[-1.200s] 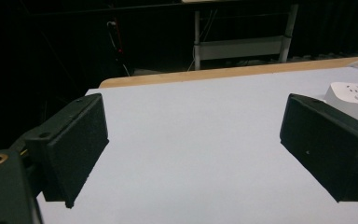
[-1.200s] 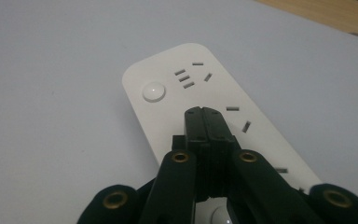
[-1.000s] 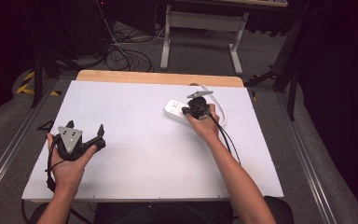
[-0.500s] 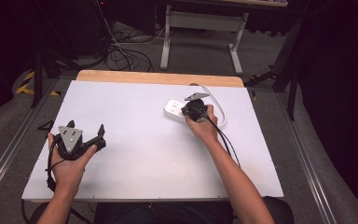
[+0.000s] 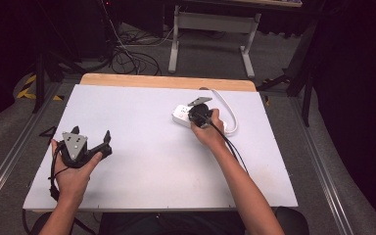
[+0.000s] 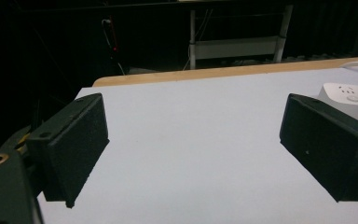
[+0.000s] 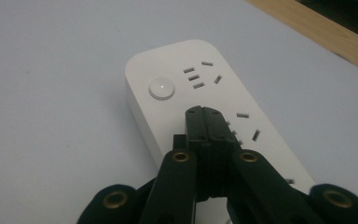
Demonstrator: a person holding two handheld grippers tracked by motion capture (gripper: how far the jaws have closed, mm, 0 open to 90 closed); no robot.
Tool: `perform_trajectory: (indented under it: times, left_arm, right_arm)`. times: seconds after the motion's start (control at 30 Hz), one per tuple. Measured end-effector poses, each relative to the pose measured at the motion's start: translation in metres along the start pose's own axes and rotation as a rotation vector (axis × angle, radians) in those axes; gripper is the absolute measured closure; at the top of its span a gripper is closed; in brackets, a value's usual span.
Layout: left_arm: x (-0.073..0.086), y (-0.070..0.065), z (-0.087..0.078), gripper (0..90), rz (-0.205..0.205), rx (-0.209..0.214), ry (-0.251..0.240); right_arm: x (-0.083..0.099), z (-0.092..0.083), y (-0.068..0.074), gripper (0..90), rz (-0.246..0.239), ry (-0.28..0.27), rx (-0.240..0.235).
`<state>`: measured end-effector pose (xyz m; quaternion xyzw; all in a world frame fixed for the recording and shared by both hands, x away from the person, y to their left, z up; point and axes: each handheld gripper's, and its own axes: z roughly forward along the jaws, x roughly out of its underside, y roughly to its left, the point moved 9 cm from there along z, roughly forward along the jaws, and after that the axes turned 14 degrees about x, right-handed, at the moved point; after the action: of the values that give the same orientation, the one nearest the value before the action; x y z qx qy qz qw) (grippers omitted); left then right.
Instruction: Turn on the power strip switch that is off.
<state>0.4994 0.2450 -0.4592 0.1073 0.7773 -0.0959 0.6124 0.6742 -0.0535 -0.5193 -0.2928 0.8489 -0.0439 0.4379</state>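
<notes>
Right tongs [image 7: 204, 112] clenched empty above a white power strip [image 7: 200, 93]; left tongs [image 5: 90, 139] spread wide.

On the desk [image 5: 142, 122], the strip lies at the far right, its round button [image 7: 161, 88] just beyond the right tips. Left tongs hover near the left edge, well apart from the strip, its white cord [image 5: 227, 110] looping rightward.

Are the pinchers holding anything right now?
No. The left gripper is wide open over bare table. The right gripper is shut with nothing between its jaws, its tip above the white power strip.

White table [image 5: 142, 191], power strip [image 5: 180, 114] on it
</notes>
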Motion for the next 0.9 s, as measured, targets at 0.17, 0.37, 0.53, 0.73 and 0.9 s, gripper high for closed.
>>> perform_trajectory:
  times: [0.17,0.37,0.53,0.73,0.9]
  left_arm:
    - [0.0003,0.0002,-0.0014,8.5,-0.005,0.003,-0.004]
    - [0.0014,0.0005,-0.0014,8.5,-0.008,0.002,0.003]
    - [0.0018,0.0007,-0.0012,8.5,-0.009,0.001,0.007]
    - [0.0015,0.0007,-0.0010,8.2,-0.005,0.002,0.007]
    - [0.0010,-0.0003,-0.0003,7.4,-0.003,0.010,0.004]
  right_arm:
    - [0.0001,0.0003,-0.0008,90.0,0.024,0.002,-0.013]
    - [0.0004,0.0000,-0.0005,90.0,0.018,-0.002,-0.008]
    - [0.0009,0.0000,-0.0008,90.0,0.023,-0.015,-0.012]
    - [0.0010,-0.0001,-0.0009,90.0,0.030,-0.017,-0.013]
    - [0.0014,-0.0001,-0.0013,90.0,0.042,-0.019,-0.014]
